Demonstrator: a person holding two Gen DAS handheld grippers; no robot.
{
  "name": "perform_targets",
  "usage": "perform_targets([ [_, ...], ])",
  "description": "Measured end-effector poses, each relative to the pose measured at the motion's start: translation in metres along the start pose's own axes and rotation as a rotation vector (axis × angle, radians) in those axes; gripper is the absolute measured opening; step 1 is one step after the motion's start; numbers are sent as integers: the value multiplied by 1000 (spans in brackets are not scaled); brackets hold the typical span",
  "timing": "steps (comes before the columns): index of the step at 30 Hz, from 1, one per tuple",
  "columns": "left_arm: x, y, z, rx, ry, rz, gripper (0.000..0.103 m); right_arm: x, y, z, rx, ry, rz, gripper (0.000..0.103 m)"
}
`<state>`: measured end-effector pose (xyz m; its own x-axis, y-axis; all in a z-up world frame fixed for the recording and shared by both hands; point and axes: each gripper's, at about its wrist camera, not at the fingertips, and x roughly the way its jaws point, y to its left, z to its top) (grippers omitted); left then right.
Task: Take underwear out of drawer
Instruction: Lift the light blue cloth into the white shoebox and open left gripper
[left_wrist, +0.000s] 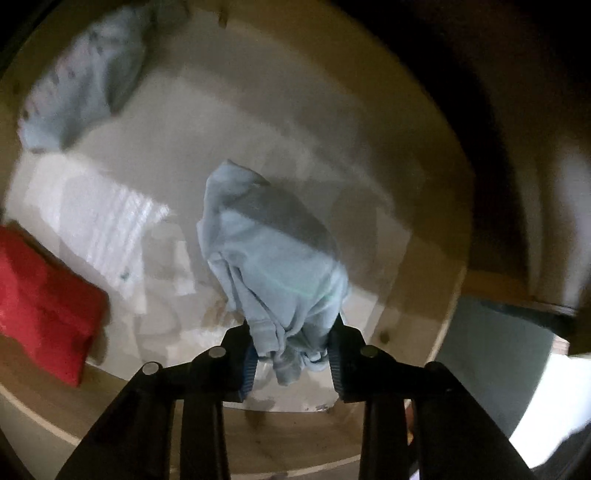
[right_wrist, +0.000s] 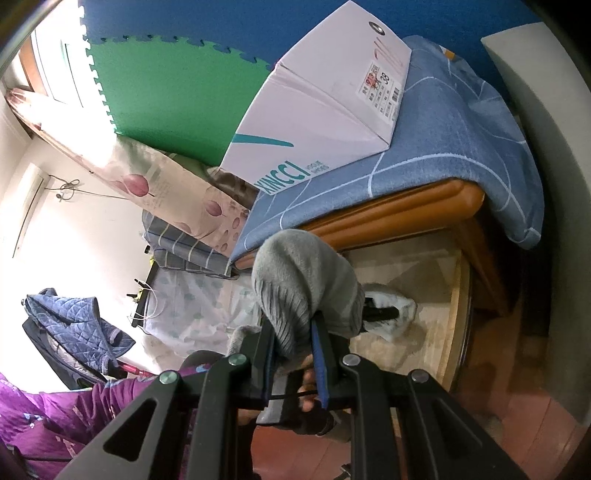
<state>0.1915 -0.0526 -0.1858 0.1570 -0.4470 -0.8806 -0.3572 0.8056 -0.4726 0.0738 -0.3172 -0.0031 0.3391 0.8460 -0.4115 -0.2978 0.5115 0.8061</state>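
- A light blue piece of underwear (left_wrist: 269, 258) is bunched up between the pads of the left gripper (left_wrist: 291, 343), above the drawer floor (left_wrist: 295, 122).
- The cloth is pinched at its near end, and the rest reaches forward over the pale floor. Whether it is fully lifted clear cannot be told.
- The step in hand is judged to be the grab and lift of this blue piece.
- Another pale blue piece (left_wrist: 85, 81) is seen at the far left corner of the drawer, well apart from the held one.
- A white folded piece (left_wrist: 99, 218) and a red piece (left_wrist: 40, 302) are seen on the left side, near each other.
- A grey piece of cloth (right_wrist: 303, 291) is pinched by the right gripper (right_wrist: 293, 354), held up in front of the bed (right_wrist: 424, 147). It looks already out of the drawer.
- A white box (right_wrist: 325, 122) is seen on the bed's blue cover.
- A hand (right_wrist: 310, 406) in a dark glove is seen just behind the right gripper.
- Next, the left grip is to be kept tight, and the blue piece is to be raised over the drawer's front edge (left_wrist: 147, 417).
- The drawer wall is to be missed on the way out, so the cloth is not snagged.
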Motion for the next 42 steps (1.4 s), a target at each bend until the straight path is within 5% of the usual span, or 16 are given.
perform_targets([
  [14, -129, 35, -88, 142, -169, -111, 28, 9, 1, -2, 12, 7, -15, 19],
  [23, -261, -18, -112, 313, -368, -175, 29, 18, 14, -6, 10, 5, 24, 19],
  [30, -338, -90, -82, 429, -498, -225, 29, 19, 17, -9, 28, -3, 73, 19],
  [34, -360, -138, -44, 485, -591, -185, 29, 18, 18, -8, 29, -7, 90, 19],
  [42, -320, -187, 80, 446, -584, -20, 30, 19, 15, -5, 41, 5, 115, 19],
])
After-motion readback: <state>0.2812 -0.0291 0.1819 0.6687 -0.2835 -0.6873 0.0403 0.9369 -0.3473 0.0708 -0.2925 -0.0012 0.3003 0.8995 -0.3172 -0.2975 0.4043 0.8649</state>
